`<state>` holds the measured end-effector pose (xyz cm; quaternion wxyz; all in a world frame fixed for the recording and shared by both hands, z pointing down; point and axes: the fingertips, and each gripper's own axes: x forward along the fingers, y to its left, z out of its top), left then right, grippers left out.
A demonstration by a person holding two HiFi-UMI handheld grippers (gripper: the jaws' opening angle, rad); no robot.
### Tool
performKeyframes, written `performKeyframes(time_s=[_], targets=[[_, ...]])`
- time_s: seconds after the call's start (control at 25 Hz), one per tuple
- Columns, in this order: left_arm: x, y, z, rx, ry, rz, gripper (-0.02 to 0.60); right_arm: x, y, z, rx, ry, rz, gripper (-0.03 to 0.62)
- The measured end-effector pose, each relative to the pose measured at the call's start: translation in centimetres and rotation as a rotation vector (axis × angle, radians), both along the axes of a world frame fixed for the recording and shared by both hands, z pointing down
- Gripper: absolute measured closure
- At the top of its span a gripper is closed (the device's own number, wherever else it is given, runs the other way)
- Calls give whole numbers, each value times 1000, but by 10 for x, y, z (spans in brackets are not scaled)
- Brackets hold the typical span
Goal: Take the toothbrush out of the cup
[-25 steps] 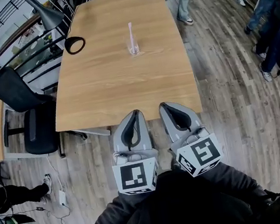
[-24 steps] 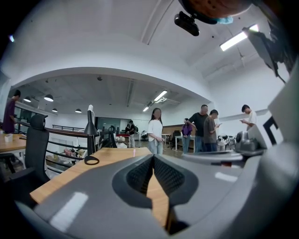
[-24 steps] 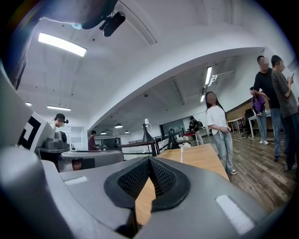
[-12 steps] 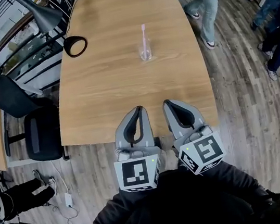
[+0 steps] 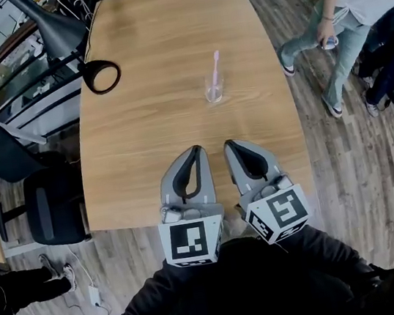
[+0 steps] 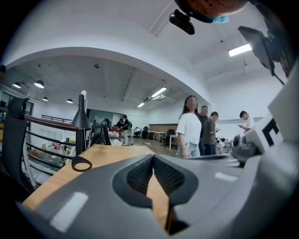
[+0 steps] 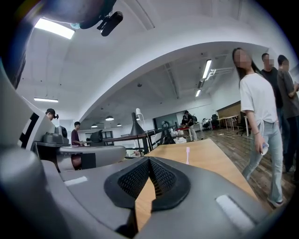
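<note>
With the slim pink plastic toothbrush (image 5: 216, 67) standing in the small clear cup (image 5: 213, 92) mid-table on the light wooden table (image 5: 141, 132), far from the left gripper (image 5: 194, 150) and right gripper (image 5: 229, 145), both closed and empty, arriving unopened risks toppling the cup.

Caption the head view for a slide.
Left gripper and right gripper, both shut, at the table edge; toothbrush stands in cup.
</note>
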<state>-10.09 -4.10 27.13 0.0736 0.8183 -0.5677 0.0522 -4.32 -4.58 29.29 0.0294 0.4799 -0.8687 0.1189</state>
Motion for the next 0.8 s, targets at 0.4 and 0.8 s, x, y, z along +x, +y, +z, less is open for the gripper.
performKeyframes(time_s=[0.4,0.8], targets=[[5,-19,-10,50,18,45,574,16,-25,-26,63,23,73,592],[34,-64,-13,56,-5,54,574,45,-64,-26,69,0,93,592]])
